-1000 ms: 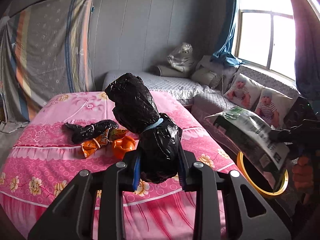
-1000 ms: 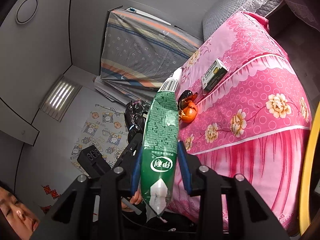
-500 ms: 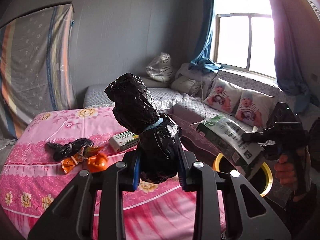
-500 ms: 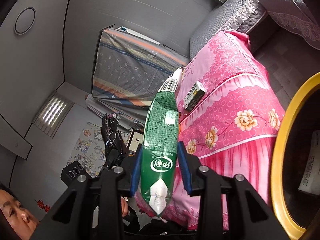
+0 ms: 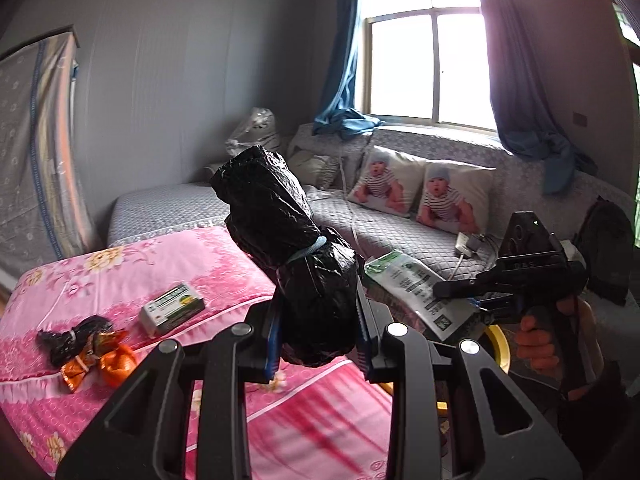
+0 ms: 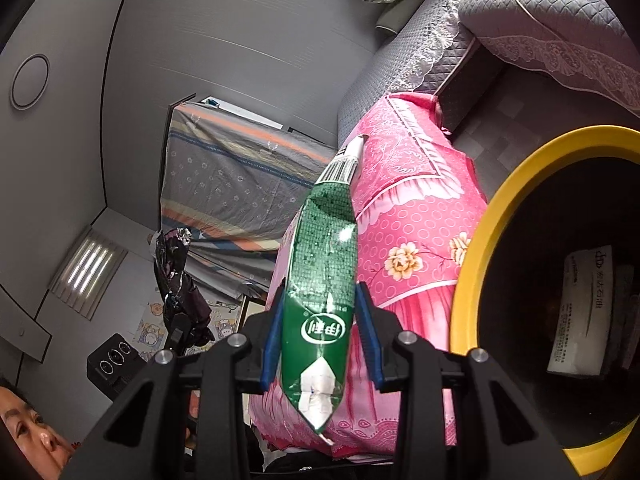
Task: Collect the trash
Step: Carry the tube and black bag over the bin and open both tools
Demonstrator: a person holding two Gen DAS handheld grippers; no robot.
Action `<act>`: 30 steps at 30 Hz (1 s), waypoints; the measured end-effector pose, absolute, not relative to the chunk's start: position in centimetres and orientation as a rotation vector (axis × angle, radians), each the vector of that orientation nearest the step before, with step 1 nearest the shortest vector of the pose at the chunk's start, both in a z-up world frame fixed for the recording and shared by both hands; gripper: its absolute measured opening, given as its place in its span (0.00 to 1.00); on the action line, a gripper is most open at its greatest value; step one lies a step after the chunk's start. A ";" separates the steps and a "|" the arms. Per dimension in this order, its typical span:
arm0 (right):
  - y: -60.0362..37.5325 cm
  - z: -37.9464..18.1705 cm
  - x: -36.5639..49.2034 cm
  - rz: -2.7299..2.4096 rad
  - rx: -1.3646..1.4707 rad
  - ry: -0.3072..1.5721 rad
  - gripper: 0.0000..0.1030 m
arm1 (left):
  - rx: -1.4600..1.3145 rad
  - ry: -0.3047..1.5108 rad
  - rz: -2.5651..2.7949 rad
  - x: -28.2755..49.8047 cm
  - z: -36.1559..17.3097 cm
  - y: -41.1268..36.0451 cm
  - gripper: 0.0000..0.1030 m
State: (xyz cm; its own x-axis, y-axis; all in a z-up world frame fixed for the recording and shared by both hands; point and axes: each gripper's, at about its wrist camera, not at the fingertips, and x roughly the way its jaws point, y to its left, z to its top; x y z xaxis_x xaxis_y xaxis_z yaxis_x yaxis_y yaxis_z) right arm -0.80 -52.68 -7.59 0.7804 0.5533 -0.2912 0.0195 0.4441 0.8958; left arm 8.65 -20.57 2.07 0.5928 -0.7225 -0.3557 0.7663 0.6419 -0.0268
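Observation:
My left gripper [image 5: 318, 344] is shut on a black tied plastic bag [image 5: 288, 248], held above the pink bed's edge. My right gripper [image 6: 320, 344] is shut on a green and white milk pouch [image 6: 324, 280]; in the left wrist view the pouch [image 5: 416, 292] hangs over the yellow-rimmed bin [image 5: 500, 344]. In the right wrist view the bin's yellow rim [image 6: 480, 248] sits at the right, with a white packet [image 6: 580, 312] inside. On the bed lie a green and white box [image 5: 172, 310], a small black bag [image 5: 72, 338] and orange wrappers [image 5: 104, 362].
The pink bed [image 5: 120, 264] fills the lower left. A grey quilted sofa [image 5: 400, 232] with two baby-print cushions [image 5: 424, 192] runs along the window wall. A striped cloth-covered cabinet [image 5: 32, 160] stands at the left. The person's hand [image 5: 552, 336] holds the right gripper.
Both grippers have swung right, away from the bed toward the sofa. The right gripper with the pouch has moved over the bin, whose opening now shows widely in the right wrist view.

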 end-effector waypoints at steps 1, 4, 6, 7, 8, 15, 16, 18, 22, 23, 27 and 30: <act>-53.0 -7.7 -1.0 0.349 1.078 0.611 0.31 | 0.139 0.351 -0.880 8.6 2.1 -21.0 0.27; -54.2 -8.3 -1.8 0.316 1.089 0.601 0.31 | 0.149 0.355 -0.918 8.3 2.0 -22.5 0.27; -54.9 -8.6 -2.4 0.290 1.095 0.595 0.31 | 0.161 0.356 -0.943 8.1 1.9 -23.5 0.27; -55.3 -8.8 -2.7 0.272 1.093 0.592 0.31 | 0.165 0.356 -0.951 7.9 1.7 -23.8 0.27; -55.6 -8.9 -2.9 0.253 1.092 0.589 0.31 | 0.172 0.357 -0.966 7.9 1.6 -24.4 0.27; -57.6 -9.6 -4.9 0.135 1.065 0.565 0.31 | 0.191 0.372 -1.024 7.6 0.8 -27.5 0.27; -57.8 -9.7 -5.1 0.123 1.062 0.565 0.31 | 0.193 0.378 -1.029 7.8 0.6 -27.8 0.27; -58.1 -9.9 -5.4 0.090 1.050 0.567 0.31 | 0.198 0.394 -1.043 7.8 0.2 -28.8 0.27; -58.4 -10.3 -6.0 0.007 1.002 0.577 0.31 | 0.216 0.424 -1.060 8.1 -1.1 -30.7 0.27; -58.5 -10.5 -6.1 -0.002 0.998 0.578 0.31 | 0.220 0.437 -1.064 8.3 -1.5 -31.2 0.27; -58.7 -11.1 -6.5 -0.074 0.960 0.596 0.31 | 0.243 0.482 -1.073 9.0 -3.4 -33.3 0.27; -58.9 -11.7 -6.8 -0.096 0.961 0.605 0.31 | 0.254 0.539 -1.081 9.8 -5.2 -34.9 0.27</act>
